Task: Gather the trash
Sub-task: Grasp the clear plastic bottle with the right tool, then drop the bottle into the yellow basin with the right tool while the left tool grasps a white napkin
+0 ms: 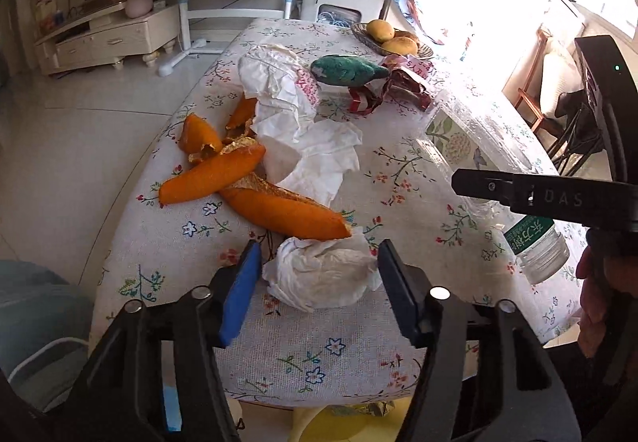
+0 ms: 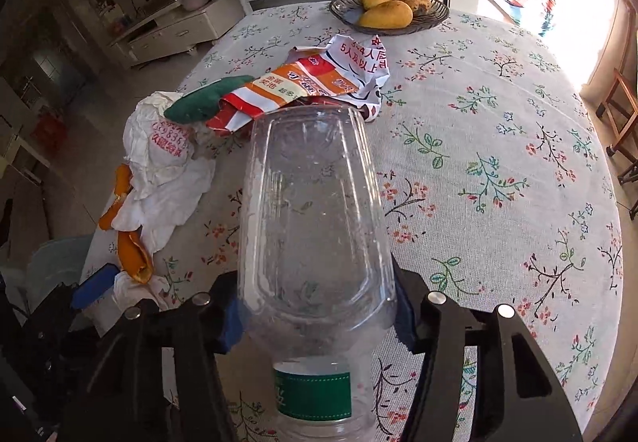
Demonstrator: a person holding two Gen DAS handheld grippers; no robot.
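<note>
Crumpled white tissue wad (image 1: 325,274) lies on the bench's floral cloth (image 1: 303,358) at the near edge, right btwn the two fingers of the left tool (image 1: 319,274). Blue pad on one side touches or nearly touches the wad's edge, black pad on the other sits at its far edge; can't tell if they press yet, so the wad looks straddled, not squeezed.

Clear empty plastic bottle w/ green label (image 2: 315,242) lies on its side on the cloth, base pointing away, neck end twd the camera. Right tool (image 2: 319,306) has a finger on each side of the bottle body just above the label, pads against the plastic: clenched on the bottle. In the left wrist view the same bottle (image 1: 534,246) shows off to the right, under the right tool's black finger.

Just beyond the tissue wad: long orange peel pieces (image 1: 247,178), then a heap of loose white paper napkins (image 1: 303,131). Farther back, a green plush item (image 2: 207,99) beside a crumpled red-orange-white printed wrapper (image 2: 319,83). At the far edge, a woven bowl (image 2: 434,19) w/ yellow mangoes (image 2: 384,14).
</note>
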